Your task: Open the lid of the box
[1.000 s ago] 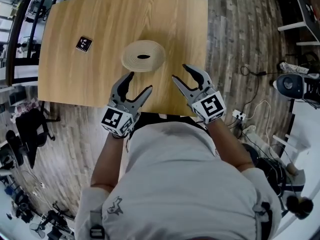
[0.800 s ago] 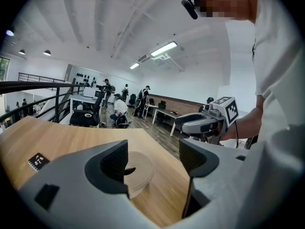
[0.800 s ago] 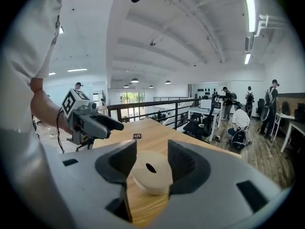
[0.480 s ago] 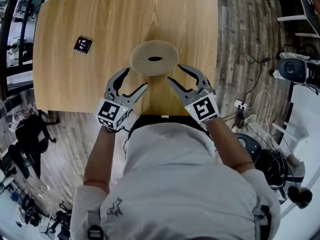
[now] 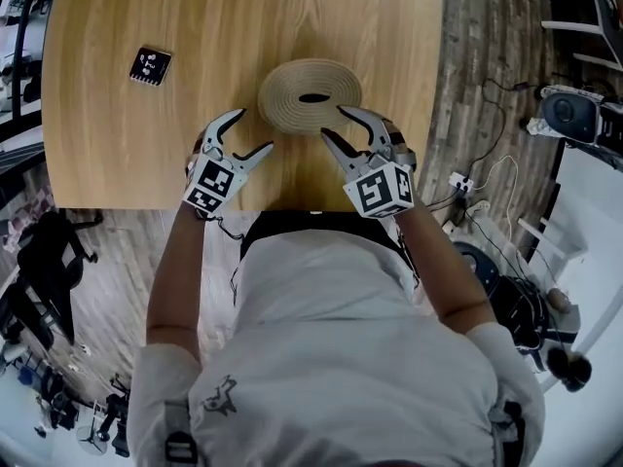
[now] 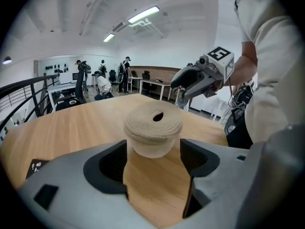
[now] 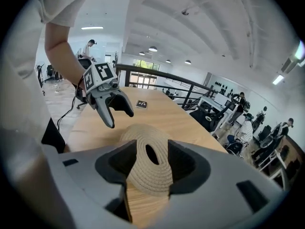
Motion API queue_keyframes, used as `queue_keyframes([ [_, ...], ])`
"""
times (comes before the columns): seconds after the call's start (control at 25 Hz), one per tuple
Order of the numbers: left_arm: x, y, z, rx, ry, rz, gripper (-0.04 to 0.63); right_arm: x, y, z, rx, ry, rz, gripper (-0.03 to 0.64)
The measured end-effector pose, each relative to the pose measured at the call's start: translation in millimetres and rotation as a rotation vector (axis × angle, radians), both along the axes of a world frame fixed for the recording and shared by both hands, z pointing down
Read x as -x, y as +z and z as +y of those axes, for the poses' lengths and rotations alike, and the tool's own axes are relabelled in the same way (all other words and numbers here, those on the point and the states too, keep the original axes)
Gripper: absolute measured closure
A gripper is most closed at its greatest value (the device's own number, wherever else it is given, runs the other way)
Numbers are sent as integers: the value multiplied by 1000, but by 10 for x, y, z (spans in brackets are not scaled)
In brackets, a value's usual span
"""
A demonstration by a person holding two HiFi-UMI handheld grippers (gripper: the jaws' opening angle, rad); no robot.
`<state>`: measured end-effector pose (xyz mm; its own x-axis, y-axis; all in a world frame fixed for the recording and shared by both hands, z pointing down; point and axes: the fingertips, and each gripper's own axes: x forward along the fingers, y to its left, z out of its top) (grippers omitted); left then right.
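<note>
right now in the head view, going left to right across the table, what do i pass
black marker card → left tool → round woven box → right tool, its tips at the box's near right edge

Bright, even light from ceiling strip lights (image 6: 143, 14), soft shadows, strong fisheye bending and dark corners

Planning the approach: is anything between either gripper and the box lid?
Nothing visible. Only bare table lies between the open left gripper and the lid. The open right gripper is right at the lid's near rim. The marker card sits far off to the left.
</note>
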<state>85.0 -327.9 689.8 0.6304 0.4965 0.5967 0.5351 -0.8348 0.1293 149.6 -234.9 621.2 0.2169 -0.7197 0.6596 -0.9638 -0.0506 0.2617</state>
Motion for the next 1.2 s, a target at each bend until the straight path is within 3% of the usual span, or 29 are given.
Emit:
queue_keyframes([
  [0.16, 45, 305, -127, -63, 82, -4, 256, 13, 228, -180, 83, -51, 67, 405],
  [0.68, -225, 757, -160, -114, 312, 30, 250, -156, 786, -369, 308, -184, 188, 419],
  [0.92, -318, 785, -74, -107, 399, 28, 241, -150, 885, -483, 325, -237, 238, 476],
  [1.12, -278, 816, -26, -86, 449, 21, 245, -124, 927, -577, 276, -235, 302, 526],
  [1.2, -250, 825, -5, -83, 464, 28, 278, -114, 935, -602, 247, -225, 314, 529],
])
